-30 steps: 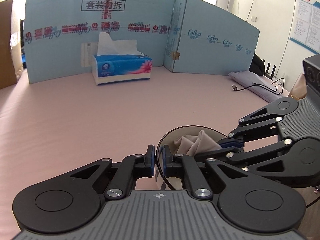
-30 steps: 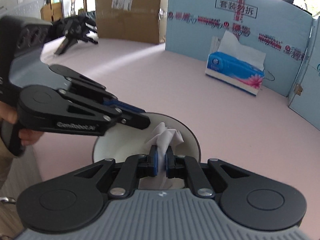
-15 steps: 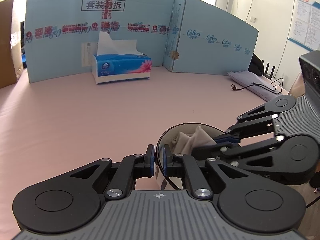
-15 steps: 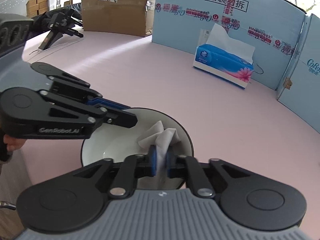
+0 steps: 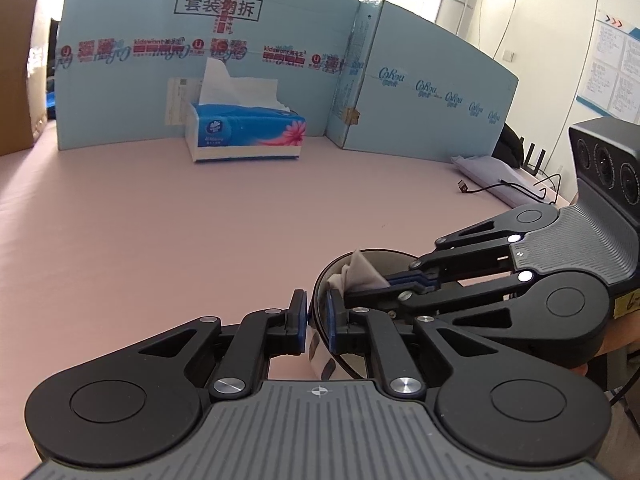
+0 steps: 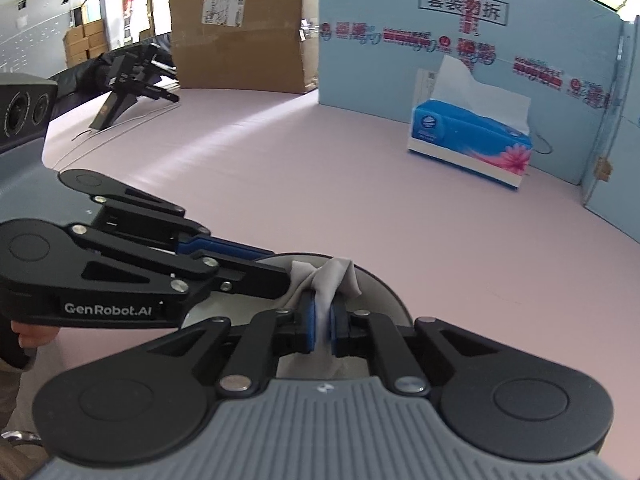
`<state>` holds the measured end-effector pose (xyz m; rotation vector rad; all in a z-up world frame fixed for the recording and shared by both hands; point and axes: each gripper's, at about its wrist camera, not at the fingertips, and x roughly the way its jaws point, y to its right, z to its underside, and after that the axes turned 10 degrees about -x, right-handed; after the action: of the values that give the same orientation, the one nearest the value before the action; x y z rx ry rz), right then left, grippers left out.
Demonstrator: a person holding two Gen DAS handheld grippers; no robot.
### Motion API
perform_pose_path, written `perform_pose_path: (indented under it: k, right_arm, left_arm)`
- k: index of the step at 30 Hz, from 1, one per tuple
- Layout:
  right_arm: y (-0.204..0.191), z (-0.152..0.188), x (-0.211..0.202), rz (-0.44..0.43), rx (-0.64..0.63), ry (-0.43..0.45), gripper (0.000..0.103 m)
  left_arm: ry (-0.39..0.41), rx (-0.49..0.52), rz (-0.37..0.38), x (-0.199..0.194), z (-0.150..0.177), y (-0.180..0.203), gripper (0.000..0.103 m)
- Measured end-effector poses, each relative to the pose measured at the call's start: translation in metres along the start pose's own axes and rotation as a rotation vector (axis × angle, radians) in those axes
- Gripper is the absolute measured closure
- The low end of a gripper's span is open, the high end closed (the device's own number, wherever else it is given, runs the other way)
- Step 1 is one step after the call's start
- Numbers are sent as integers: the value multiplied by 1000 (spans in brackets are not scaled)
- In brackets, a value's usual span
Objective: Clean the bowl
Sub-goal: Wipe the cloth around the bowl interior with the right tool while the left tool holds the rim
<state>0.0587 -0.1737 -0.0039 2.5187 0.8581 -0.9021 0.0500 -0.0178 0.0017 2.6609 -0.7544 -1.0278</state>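
Note:
A dark-rimmed bowl with a white inside (image 5: 320,292) (image 6: 380,288) sits near the front edge of the pink table. My left gripper (image 5: 316,320) is shut on the bowl's near rim, one finger inside and one outside; it also shows in the right wrist view (image 6: 276,276). My right gripper (image 6: 322,322) is shut on a crumpled white tissue (image 6: 336,276) and holds it inside the bowl. In the left wrist view the right gripper (image 5: 384,284) reaches in from the right, with the tissue (image 5: 360,272) against the bowl's left inner wall.
A blue tissue box (image 5: 244,132) (image 6: 470,140) stands at the back against light-blue cardboard panels (image 5: 200,60). A brown carton (image 6: 240,28) and a black stand (image 6: 128,80) are at the far left. A cable (image 5: 500,188) lies at the right.
My right gripper has moved the tissue across the inside of the bowl, from the middle to the left wall. My left gripper keeps its hold on the rim.

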Motion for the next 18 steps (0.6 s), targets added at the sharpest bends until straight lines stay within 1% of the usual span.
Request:
perform_pose_path:
  k: [4, 7, 10, 12, 14, 16, 18]
  right_arm:
    - [-1, 0, 2, -26, -3, -3, 95]
    - [-2, 3, 2, -97, 4, -5, 95]
    - [-7, 3, 1, -124, -14, -6, 94]
    - [-10, 3, -2, -160, -13, -3, 94]
    - [-13, 2, -4, -159, -21, -4, 94]
    - [-11, 3, -1, -155, 6, -10, 94]
    - [-11, 2, 1, -130, 18, -14, 94]
  left_arm:
    - [-3, -6, 7, 0, -1, -1, 90]
    - [-5, -11, 10, 1, -2, -2, 90]
    - [-9, -12, 9, 1, -2, -3, 90]
    - [-11, -10, 6, 2, -3, -2, 90]
    - [-11, -3, -3, 3, -3, 0, 90]
    - [-10, 0, -11, 3, -2, 1, 90]
    - [-7, 1, -16, 2, -1, 2, 90]
